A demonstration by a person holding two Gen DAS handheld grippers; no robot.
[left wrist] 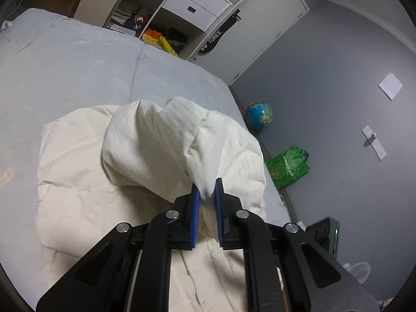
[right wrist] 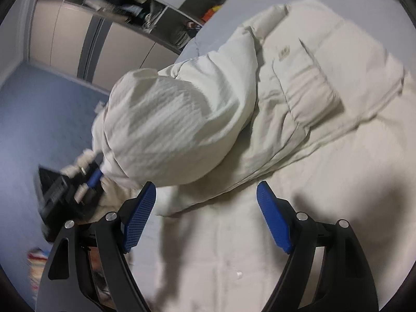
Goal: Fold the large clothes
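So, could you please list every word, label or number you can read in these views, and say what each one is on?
"YONEX": white letters on the black racket bag by the cupboard.
Green bag on the floor: print too blurred to read.
Patch on the jacket: too small to read.
Yellow boxes on the shelf: unreadable.

The jacket (left wrist: 78, 171) lies spread on the bed (left wrist: 78, 59), near its foot and close to the bed's right edge. One sleeve (left wrist: 156, 143) rises off the body of the jacket, with its end between the fingers of the left tool (left wrist: 207, 195), which sits in front of it. In the right wrist view the right tool (right wrist: 206, 192) hangs over the jacket's lower part, with the lifted sleeve ahead of it and to the left. Behind the bed stands a shelf unit (left wrist: 166, 13). On the floor to the right of the bed, a globe (left wrist: 258, 115) sits against the wall, with a bag (left wrist: 288, 166) in front of it.
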